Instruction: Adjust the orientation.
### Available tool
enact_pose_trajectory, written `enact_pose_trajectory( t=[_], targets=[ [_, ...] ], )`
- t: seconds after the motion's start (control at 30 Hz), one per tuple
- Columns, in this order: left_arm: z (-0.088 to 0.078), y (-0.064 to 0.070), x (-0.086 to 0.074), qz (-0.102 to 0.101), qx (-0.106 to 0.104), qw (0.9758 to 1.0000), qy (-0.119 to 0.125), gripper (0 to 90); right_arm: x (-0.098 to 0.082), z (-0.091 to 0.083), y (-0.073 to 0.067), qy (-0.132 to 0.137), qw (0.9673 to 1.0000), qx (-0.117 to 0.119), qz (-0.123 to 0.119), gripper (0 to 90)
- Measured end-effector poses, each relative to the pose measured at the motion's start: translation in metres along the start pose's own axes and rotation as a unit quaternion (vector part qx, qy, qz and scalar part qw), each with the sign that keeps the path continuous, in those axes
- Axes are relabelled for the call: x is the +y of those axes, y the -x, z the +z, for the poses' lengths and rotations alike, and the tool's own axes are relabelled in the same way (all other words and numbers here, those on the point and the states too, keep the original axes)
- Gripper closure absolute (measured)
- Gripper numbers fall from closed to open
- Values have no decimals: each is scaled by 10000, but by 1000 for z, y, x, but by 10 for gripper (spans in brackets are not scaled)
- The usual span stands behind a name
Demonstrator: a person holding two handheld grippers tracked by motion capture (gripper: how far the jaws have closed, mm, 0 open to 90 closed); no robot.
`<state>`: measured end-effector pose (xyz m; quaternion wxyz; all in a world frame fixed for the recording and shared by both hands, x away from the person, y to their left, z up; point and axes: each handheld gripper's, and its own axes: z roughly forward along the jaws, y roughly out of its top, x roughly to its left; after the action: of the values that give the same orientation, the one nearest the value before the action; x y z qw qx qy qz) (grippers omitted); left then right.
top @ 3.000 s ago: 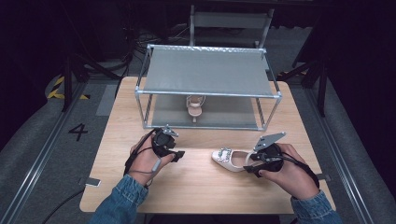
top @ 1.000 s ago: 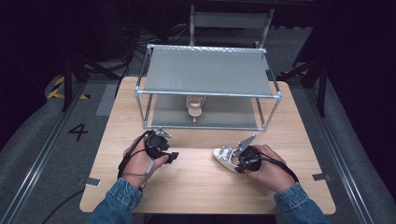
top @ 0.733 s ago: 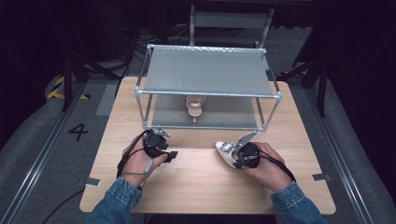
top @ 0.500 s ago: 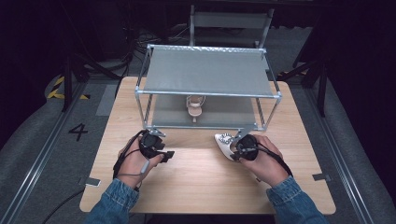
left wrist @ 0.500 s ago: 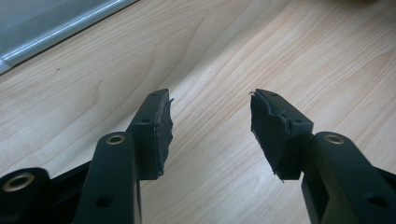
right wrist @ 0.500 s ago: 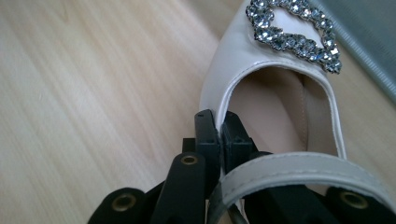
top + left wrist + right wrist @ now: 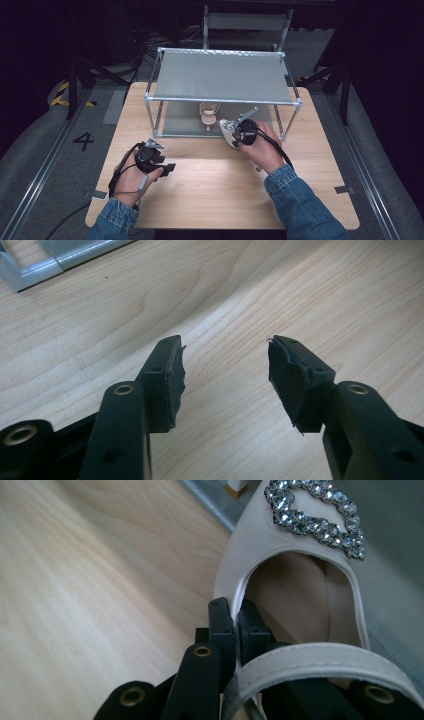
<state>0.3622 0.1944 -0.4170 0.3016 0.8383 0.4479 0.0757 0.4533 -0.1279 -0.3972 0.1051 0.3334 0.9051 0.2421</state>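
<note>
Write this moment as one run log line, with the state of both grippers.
left gripper: open, over bare table | right gripper: shut on white shoe edge | shoe at shelf rack front

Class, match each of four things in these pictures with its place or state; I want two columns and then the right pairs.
1. left gripper
2. right gripper
3. cream shoe with the rhinestone buckle
4. second shoe

A. standing on the rack's lower shelf
B. shut on a shoe's side edge
C. open above bare wood
D. carried at the rack's front edge

Pairs: 1-C, 2-B, 3-D, 4-A
</note>
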Motion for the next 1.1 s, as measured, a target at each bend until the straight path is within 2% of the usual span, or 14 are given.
enact_pose_trajectory(
  t=[0.2, 0.27, 0.4, 0.7, 0.77, 0.8, 0.83, 0.87, 0.93, 1.1],
  targets=[
    [-4, -2, -3, -85, 13, 9999, 52, 485, 14, 18, 9, -67, 9997, -196, 102, 879],
    [-4, -4, -3, -42, 15, 10000, 51, 485, 17, 24, 11, -91, 9996, -218, 163, 879],
    [-5, -4, -2, -39, 7, 10000, 39, 484, 21, 34, 17, -89, 9989, -425, 203, 879],
    [-2, -4, 0, -22, -58, 10000, 9, 482, 25, 44, 23, -90, 9975, -609, 350, 872],
    [-2, -3, 1, -19, -46, 10000, 33, 482, 26, 45, 22, -87, 9979, -558, 322, 840],
    [-2, -3, 1, -16, -48, 10000, 43, 482, 25, 44, 21, -56, 9977, -604, 295, 809],
    [-3, -3, 2, 1, -56, 10000, 34, 482, 25, 42, 21, 16, 9972, -674, 318, 728],
    [-3, -3, 2, 1, -56, 10000, 34, 482, 25, 42, 21, 16, 9972, -674, 318, 728],
    [-2, -2, 3, -24, -80, 10000, 28, 482, 23, 36, 21, 209, 9965, -713, 378, 603],
    [1, -1, 6, 32, -96, 9999, 1, 482, 17, 27, 20, 355, 9965, -627, 419, 556]
  ],
)
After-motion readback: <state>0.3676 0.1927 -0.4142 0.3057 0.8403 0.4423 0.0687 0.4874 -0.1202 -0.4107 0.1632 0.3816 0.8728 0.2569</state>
